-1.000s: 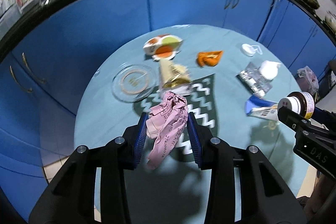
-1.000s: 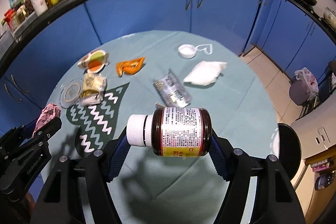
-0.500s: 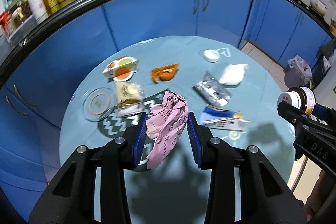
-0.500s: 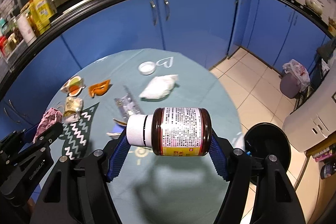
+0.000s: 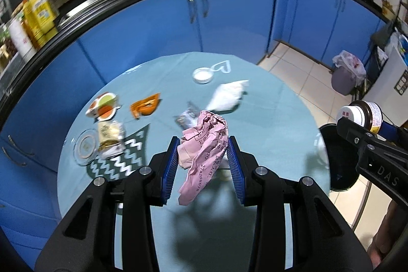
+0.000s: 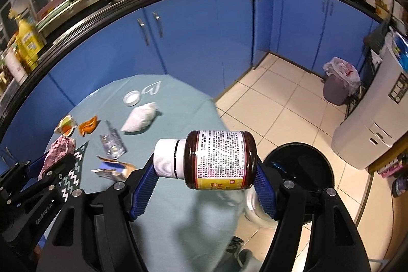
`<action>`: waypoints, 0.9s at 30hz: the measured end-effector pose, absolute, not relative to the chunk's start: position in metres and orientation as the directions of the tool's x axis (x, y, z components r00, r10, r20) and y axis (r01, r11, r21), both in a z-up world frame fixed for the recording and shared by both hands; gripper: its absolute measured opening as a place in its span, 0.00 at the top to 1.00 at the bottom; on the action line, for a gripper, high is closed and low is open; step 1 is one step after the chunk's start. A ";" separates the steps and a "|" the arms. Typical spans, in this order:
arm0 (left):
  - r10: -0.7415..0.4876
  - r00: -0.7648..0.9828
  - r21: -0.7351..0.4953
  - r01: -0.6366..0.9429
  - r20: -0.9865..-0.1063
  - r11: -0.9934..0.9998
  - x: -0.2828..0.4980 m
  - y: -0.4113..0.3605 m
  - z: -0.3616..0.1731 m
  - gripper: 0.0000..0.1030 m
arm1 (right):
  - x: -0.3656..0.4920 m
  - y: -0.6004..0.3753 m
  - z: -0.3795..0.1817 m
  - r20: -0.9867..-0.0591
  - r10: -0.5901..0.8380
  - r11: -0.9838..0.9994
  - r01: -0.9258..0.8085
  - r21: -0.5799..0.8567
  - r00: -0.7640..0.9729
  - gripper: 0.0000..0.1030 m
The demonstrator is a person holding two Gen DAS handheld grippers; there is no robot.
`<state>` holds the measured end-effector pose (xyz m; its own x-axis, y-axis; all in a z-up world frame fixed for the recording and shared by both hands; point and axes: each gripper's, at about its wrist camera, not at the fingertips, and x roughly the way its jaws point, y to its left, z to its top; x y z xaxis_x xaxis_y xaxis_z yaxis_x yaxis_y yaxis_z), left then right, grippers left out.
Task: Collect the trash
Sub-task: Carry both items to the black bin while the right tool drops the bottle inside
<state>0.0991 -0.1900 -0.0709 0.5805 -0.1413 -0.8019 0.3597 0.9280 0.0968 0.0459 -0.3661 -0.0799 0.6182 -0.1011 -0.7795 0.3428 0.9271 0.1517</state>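
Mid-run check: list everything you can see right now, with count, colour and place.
crumpled paper: 1, pink, in left gripper
pill bottle: 1, brown, white cap, in right gripper
bin: 1, black, floor beside table
table: 1, teal cloth
white bag: 1, on table
orange wrapper: 1, on table
white lid: 1, far side of table
blister pack: 1, silver, on table
left gripper: 1, black, blue pads
right gripper: 1, black, blue pads

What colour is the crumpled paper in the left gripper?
Pink, with dark printed text; the crumpled paper shows best in the left wrist view.
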 end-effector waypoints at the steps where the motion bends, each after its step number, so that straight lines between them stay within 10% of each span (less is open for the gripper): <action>1: -0.144 0.580 0.100 0.367 -0.802 0.925 0.098 -0.196 -0.070 0.62 | 0.043 -0.373 -0.080 -0.778 -0.106 0.923 0.353 0.154 0.619 0.35; 27: -0.234 0.562 0.159 0.562 -0.793 0.812 0.067 -0.340 -0.061 0.62 | -0.020 -0.502 -0.076 -0.737 -0.273 0.795 0.577 0.189 0.618 0.25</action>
<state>0.0671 -0.3402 -0.0613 0.5621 -0.2337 -0.7934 0.5616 0.8120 0.1588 -0.0198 -0.5022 -0.0761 0.6176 -0.2734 -0.7375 0.5769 0.7948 0.1885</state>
